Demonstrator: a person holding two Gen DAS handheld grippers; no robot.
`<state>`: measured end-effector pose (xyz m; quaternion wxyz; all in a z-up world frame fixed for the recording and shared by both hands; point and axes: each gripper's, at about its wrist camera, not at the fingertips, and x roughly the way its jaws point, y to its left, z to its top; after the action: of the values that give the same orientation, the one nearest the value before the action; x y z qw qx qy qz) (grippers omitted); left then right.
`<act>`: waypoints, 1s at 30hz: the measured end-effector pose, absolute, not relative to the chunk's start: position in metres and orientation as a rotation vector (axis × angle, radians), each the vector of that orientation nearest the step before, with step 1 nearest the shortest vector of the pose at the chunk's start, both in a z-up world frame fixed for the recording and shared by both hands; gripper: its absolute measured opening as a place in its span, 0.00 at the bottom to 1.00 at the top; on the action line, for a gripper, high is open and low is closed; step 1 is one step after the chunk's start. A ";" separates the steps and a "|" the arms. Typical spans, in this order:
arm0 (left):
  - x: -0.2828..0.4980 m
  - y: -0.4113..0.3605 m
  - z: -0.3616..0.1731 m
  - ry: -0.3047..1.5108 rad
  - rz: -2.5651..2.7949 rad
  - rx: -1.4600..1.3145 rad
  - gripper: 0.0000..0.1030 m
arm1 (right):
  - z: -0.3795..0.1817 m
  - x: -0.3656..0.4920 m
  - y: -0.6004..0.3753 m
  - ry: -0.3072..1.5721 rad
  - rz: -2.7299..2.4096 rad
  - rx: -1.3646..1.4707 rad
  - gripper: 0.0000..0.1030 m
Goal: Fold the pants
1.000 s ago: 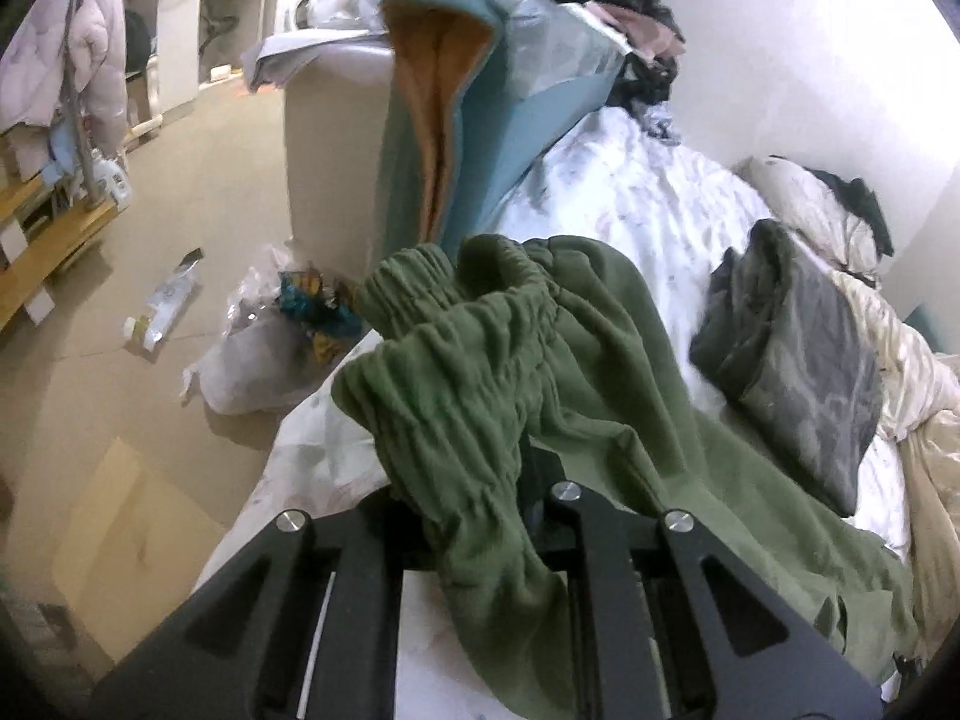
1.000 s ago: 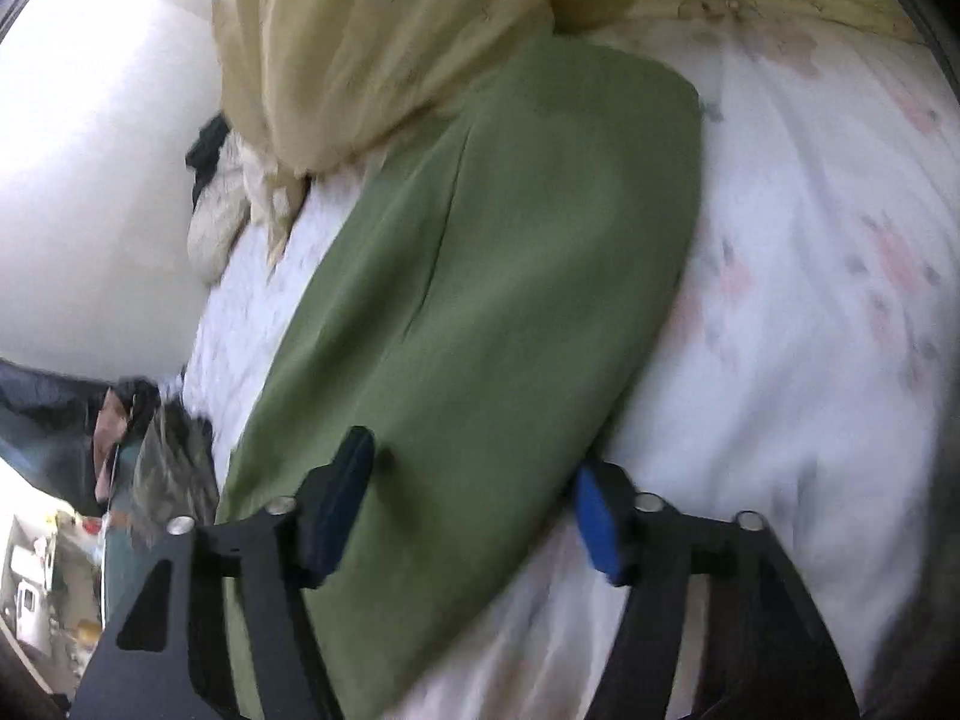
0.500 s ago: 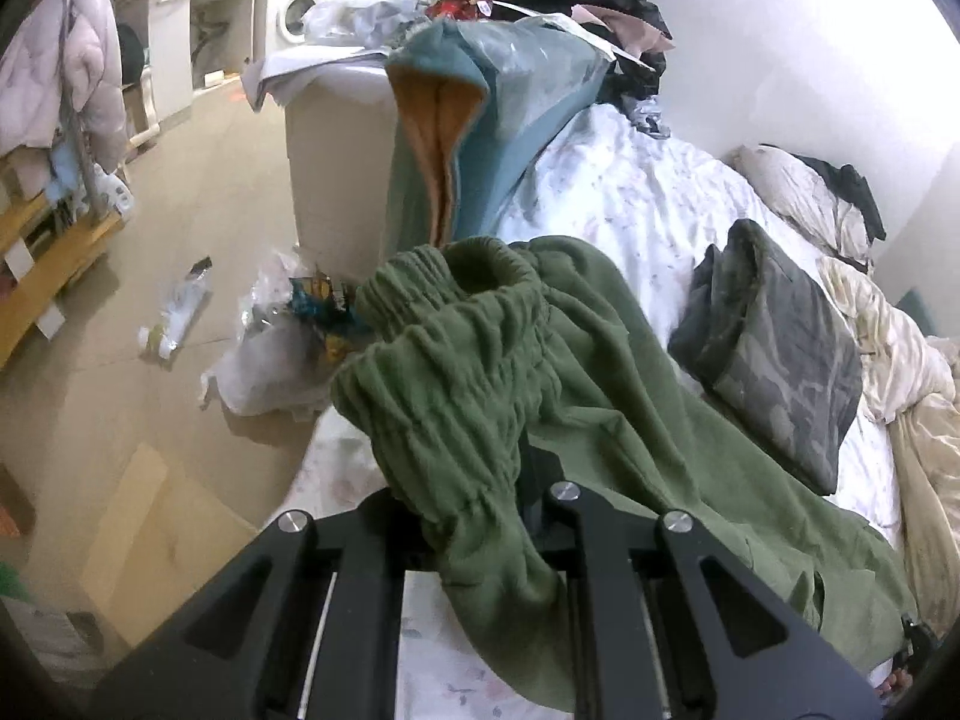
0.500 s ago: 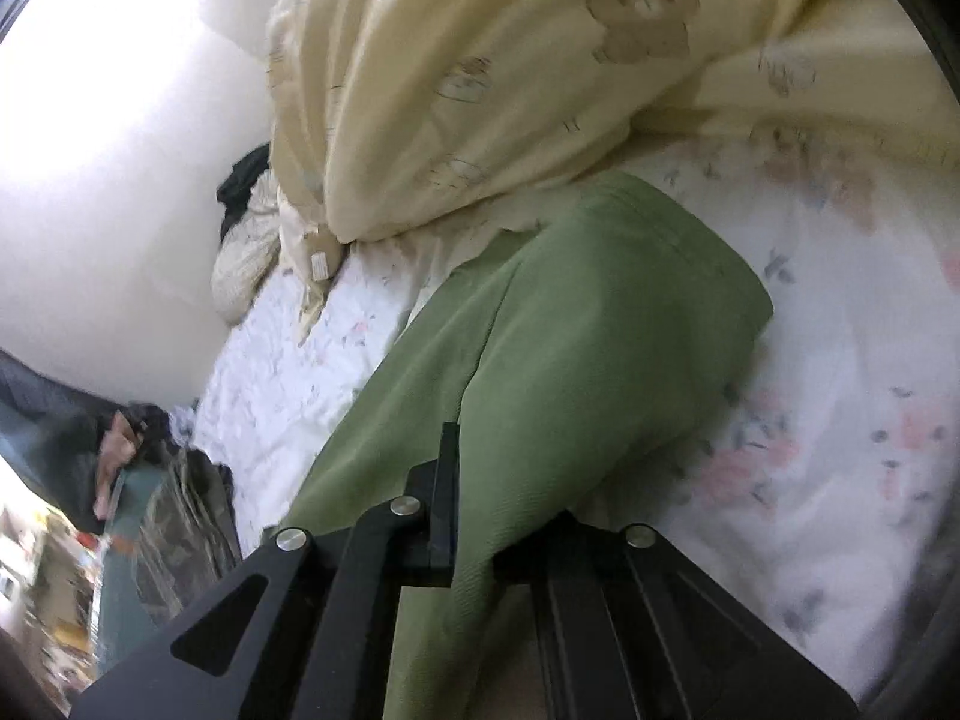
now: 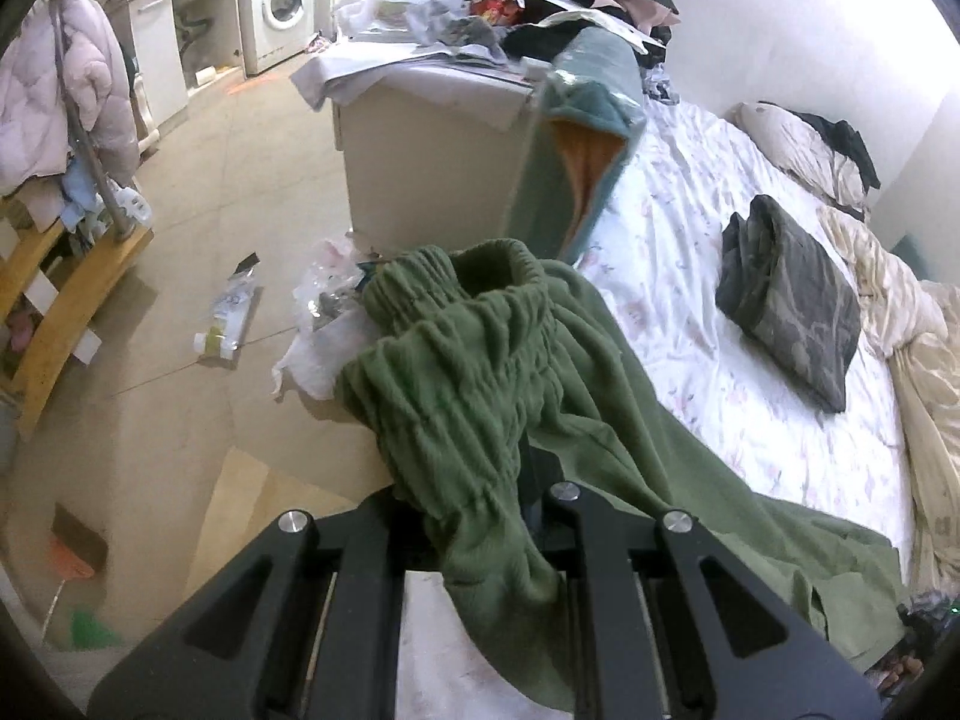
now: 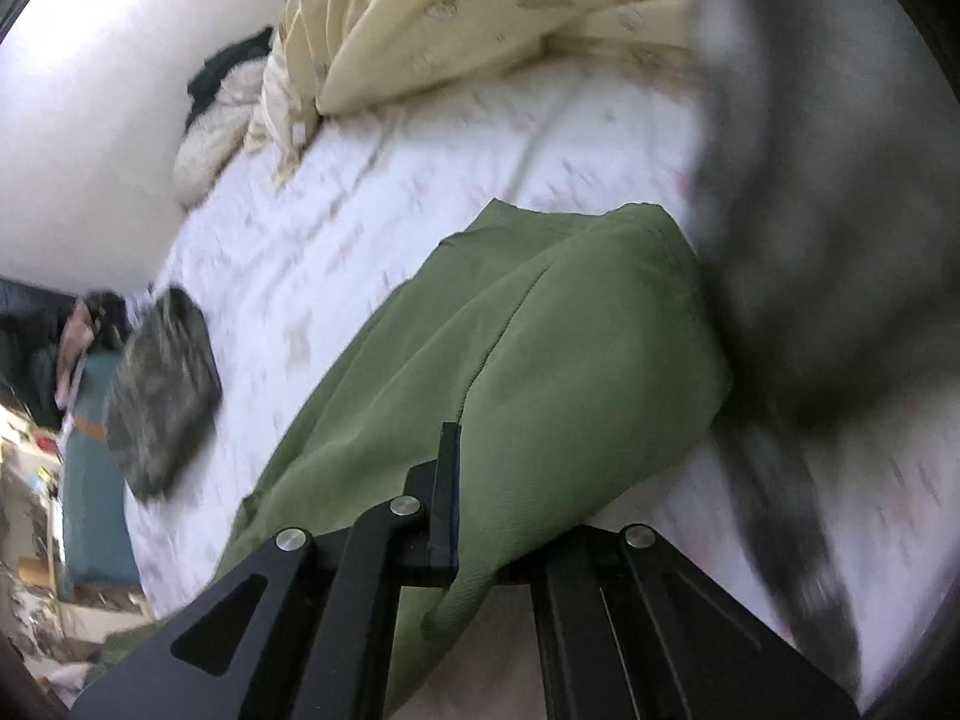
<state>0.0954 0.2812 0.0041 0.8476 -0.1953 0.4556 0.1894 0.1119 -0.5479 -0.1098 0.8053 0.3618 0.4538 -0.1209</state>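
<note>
The green pants (image 5: 510, 372) are held at both ends above the bed (image 5: 690, 276). The gathered waistband is clamped in the left tongs (image 5: 480, 516), whose jaws are closed on the bunched cloth, and it hangs out past the edge of the bed, over the floor. In the right wrist view, the leg end of the pants (image 6: 540, 372) is pinched in the right tongs (image 6: 474, 546), the jaws narrowed on a fold of fabric. A second ago those right jaws stood wide on either side of the flat leg; half a second ago they had closed on it, and now the leg end has been lifted, with a bulge of cloth raised off the bed. In the same time the waistband has been carried higher and further from the folded grey garment (image 5: 786, 306), which lies on the bed well apart from the pants. With both ends secured, the pants can probably be stretched out or brought end to end for a first fold; no fold is seen yet. The right view is blurred, so the depth of the pinch cannot be judged, and a slip of the leg end remains possible.
</note>
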 end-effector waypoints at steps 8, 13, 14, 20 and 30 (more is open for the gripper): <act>0.065 0.292 0.004 1.001 0.379 -0.353 0.09 | -0.115 0.049 -0.522 1.176 -0.278 0.702 0.01; 0.068 0.288 -0.016 1.069 0.365 -0.353 0.09 | -0.164 0.048 -0.527 1.434 -0.358 0.678 0.34; 0.067 0.288 -0.019 1.079 0.364 -0.358 0.09 | -0.166 0.046 -0.528 1.453 -0.380 0.672 0.48; 0.065 0.275 -0.014 1.063 0.337 -0.310 0.09 | -0.123 0.044 -0.513 1.427 -0.433 0.508 0.55; 0.068 0.262 -0.006 1.035 0.308 -0.286 0.09 | 0.041 0.043 -0.379 0.944 -0.192 0.248 0.75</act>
<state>0.0679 0.2616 -0.0062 0.8480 -0.1356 0.4910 0.1462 0.0427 -0.3794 0.0406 0.8788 0.1190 0.4529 -0.0921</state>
